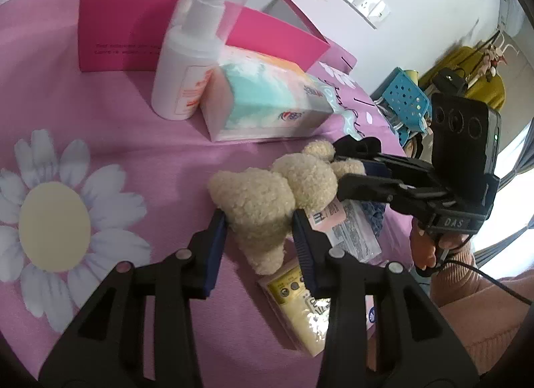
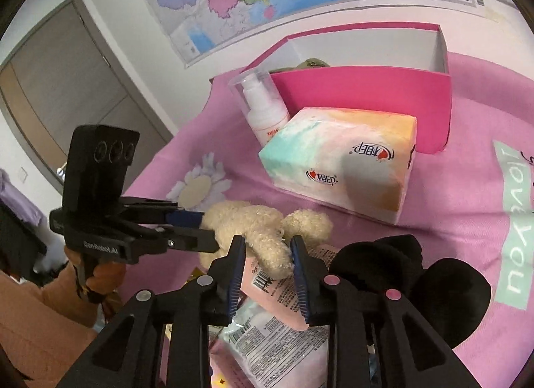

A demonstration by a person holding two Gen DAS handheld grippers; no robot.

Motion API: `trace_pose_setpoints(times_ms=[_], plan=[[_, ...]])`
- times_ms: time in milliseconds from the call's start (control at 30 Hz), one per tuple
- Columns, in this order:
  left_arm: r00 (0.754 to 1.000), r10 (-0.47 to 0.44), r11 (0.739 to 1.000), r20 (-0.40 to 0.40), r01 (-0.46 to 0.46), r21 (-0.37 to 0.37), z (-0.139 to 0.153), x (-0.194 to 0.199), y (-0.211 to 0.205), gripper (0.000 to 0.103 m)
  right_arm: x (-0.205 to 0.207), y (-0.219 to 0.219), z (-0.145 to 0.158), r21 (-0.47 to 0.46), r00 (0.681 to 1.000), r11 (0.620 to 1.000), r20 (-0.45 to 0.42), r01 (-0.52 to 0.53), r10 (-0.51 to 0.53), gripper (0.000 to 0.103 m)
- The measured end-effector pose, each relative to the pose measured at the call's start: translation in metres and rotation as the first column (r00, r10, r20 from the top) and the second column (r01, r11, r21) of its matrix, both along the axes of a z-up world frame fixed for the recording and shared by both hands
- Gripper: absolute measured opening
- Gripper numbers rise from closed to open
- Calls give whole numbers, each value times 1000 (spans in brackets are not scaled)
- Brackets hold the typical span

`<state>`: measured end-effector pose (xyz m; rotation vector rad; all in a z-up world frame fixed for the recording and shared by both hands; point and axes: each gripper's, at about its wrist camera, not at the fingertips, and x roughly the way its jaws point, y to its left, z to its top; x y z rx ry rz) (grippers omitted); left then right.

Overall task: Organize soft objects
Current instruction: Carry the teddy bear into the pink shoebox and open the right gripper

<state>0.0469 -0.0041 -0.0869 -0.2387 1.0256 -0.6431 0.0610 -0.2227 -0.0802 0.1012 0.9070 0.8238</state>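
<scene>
A cream plush bear [image 1: 267,194] lies on the pink cloth. In the left wrist view my left gripper [image 1: 260,224] has its jaws around the bear's body, pads touching both sides. My right gripper [image 1: 347,171] reaches in from the right, its jaws around a limb of the bear. In the right wrist view the right gripper [image 2: 267,247] closes around the bear's limb [image 2: 267,244], and the left gripper [image 2: 203,227] holds the bear's other end. A black soft item [image 2: 417,274] lies right of the bear. A pink open box [image 2: 363,94] stands behind.
A tissue pack [image 1: 267,101] and a white pump bottle [image 1: 187,64] stand in front of the box [image 1: 140,37]. Flat plastic packets [image 1: 300,301] lie under and near the bear. A blue basket [image 1: 407,104] is off the table to the right.
</scene>
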Motion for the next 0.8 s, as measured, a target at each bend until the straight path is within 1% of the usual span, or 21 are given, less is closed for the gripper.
trace_pose_setpoints(times_ms=[67, 100, 133, 200, 367, 467, 600, 733, 800], plan=[[1000, -4, 1000, 0, 4, 2, 1, 0, -1, 42, 0, 1, -2, -9, 1000, 1000, 4, 2, -2, 24], [1000, -5, 1000, 1, 5, 1, 2, 0, -2, 42, -1, 3, -1, -21, 1000, 1000, 14, 3, -2, 17], [1000, -4, 1000, 4, 4, -1, 5, 0, -2, 42, -2, 4, 0, -27, 1000, 1000, 27, 5, -4, 15], [1000, -6, 1000, 21, 6, -5, 13, 0, -5, 42, -4, 4, 5, -25, 999, 1000, 44, 2, -1, 15], [993, -27, 999, 117, 29, -14, 50, 2, -9, 42, -6, -6, 38, 8, 991, 1000, 131, 15, -16, 15], [981, -44, 999, 188, 43, 13, 76, 11, -17, 42, 0, -16, 59, 37, 983, 999, 180, 29, -35, 15], [963, -56, 997, 264, 38, 72, 106, 35, -29, 42, 16, -24, 80, 53, 970, 997, 235, 56, -67, 15], [953, -48, 993, 299, 13, 117, 123, 68, -40, 42, 45, -31, 91, 63, 957, 994, 269, 94, -107, 15], [952, -39, 990, 305, -4, 138, 128, 85, -47, 42, 57, -32, 94, 62, 956, 992, 267, 105, -118, 15]])
